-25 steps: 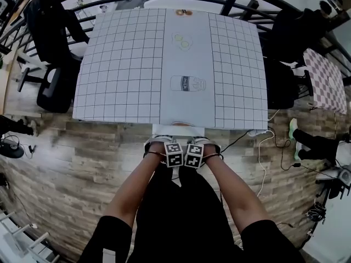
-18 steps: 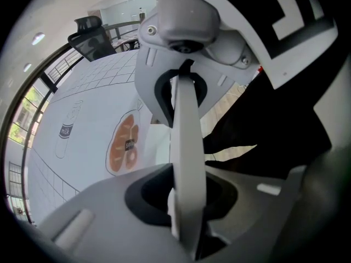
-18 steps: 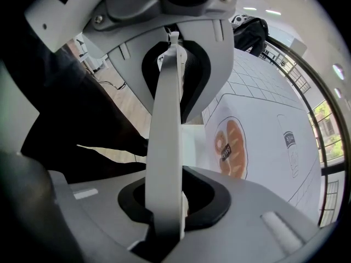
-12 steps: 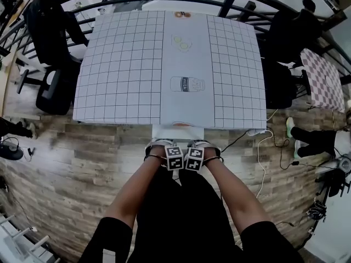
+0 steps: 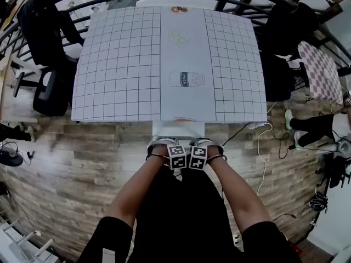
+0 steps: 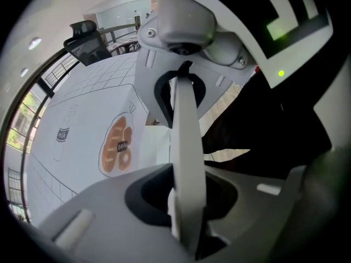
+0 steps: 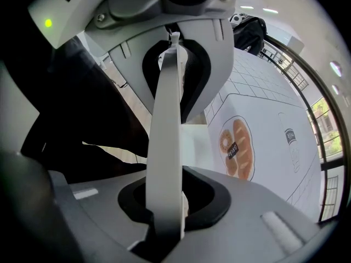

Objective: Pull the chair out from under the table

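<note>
A white chair (image 5: 178,129) is tucked under the table (image 5: 126,64), which wears a grid-patterned cloth; only the chair's back pokes out past the near edge. My left gripper (image 5: 163,144) and right gripper (image 5: 207,144) sit side by side on that back, pointing down, marker cubes touching. In the left gripper view the thin white top edge of the chair back (image 6: 185,119) runs between the jaws of my left gripper (image 6: 184,152), which are shut on it. The right gripper view shows the same chair back (image 7: 167,114) clamped by my right gripper (image 7: 167,147).
A black office chair (image 5: 46,43) stands left of the table. A chair draped in black (image 5: 285,32) and a checkered table (image 5: 323,73) are at the right. White and black cables (image 5: 263,147) trail over the wooden floor. A dark railing curves behind the table.
Both grippers keep their hold on the chair back in the same place. Only the head view has shifted a little.
</note>
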Tool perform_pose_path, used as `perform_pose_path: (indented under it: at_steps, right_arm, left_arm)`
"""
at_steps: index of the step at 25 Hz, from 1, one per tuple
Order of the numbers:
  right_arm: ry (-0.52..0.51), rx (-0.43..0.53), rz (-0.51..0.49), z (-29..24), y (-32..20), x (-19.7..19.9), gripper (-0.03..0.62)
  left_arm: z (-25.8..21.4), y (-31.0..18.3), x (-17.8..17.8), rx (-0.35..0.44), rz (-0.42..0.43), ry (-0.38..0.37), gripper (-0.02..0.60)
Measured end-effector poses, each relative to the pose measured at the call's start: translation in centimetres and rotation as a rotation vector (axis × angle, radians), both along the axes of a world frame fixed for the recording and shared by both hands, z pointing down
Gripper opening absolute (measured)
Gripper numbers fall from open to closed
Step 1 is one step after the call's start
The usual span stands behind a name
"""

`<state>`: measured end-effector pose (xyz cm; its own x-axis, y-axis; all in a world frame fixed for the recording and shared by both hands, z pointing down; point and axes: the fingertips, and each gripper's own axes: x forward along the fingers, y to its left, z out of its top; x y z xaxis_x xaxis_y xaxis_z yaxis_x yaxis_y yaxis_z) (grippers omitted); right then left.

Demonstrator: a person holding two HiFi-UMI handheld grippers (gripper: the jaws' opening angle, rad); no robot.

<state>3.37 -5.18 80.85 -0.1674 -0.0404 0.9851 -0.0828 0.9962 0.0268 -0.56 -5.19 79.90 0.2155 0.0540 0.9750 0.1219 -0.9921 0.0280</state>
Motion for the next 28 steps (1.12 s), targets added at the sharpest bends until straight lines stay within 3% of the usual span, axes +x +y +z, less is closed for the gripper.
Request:
perform_pose_path:
  at_steps: [22, 28]
  right_arm:
    - [0.013, -0.014, 0.074, 0.0, 2.3, -0.4, 0.071]
    - [0.015, -0.022, 0.086, 0.4, 5.3, -0.5, 0.072]
  left_arm:
    - [-0.1, 1.9, -0.5, 0.001, 0.059, -0.005, 0.08]
    - [0.3, 5.0, -0.6, 0.011, 0.076, -0.026, 0.08]
